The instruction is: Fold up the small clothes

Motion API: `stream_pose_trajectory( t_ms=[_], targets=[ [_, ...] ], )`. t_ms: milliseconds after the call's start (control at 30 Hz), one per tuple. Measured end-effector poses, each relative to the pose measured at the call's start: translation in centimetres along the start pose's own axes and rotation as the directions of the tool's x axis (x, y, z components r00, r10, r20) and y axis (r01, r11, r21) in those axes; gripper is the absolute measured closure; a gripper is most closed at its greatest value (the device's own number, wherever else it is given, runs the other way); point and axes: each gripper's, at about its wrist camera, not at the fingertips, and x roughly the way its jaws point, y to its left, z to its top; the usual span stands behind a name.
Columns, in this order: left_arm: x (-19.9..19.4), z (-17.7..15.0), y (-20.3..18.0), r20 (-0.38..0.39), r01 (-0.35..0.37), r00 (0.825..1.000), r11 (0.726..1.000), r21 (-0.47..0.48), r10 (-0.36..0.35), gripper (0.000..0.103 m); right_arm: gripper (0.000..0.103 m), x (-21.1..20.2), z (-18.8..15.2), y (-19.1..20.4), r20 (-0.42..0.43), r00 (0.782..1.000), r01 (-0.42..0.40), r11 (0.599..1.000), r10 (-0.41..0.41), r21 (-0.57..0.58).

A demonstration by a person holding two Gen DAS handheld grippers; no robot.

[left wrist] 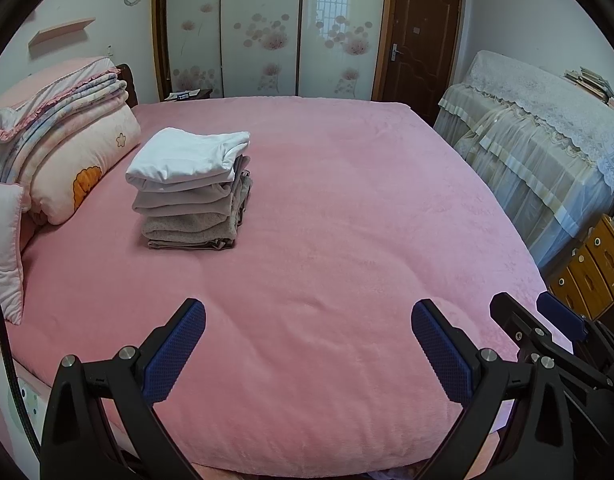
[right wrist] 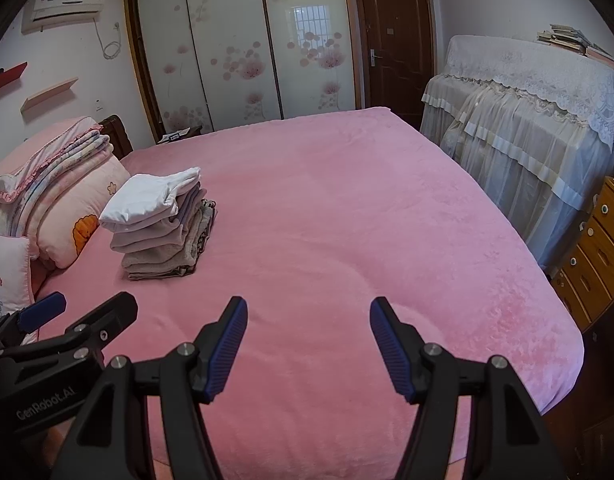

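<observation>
Only the right view catches the white wall air conditioner (right wrist: pixel 65 6). Neat stack of folded white and beige clothes (left wrist: pixel 189 190) sits on the fuzzy pink bed (left wrist: pixel 327 220). Left hand-held gripper (left wrist: pixel 307 344) and right hand-held gripper (right wrist: pixel 309 344) both hang spread apart, empty.

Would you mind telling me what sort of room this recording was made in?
A home bedroom, most likely: a bed with a pink blanket, folded quilts and pillows at its head, and a sliding-door wardrobe behind.

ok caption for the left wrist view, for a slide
Open left claw above the pink bed, facing a stack of folded clothes.
</observation>
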Motion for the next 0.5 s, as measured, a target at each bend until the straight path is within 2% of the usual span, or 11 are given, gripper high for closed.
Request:
stream_pose_trajectory(
  t_ms=[500],
  targets=[
    [-0.21,-0.36,-0.41,-0.004,-0.014,1.0,1.0,-0.009,0.014,0.001,0.039,0.42,-0.35,-0.08,-0.015,1.0,-0.003,1.0,0.003,0.002]
  ],
)
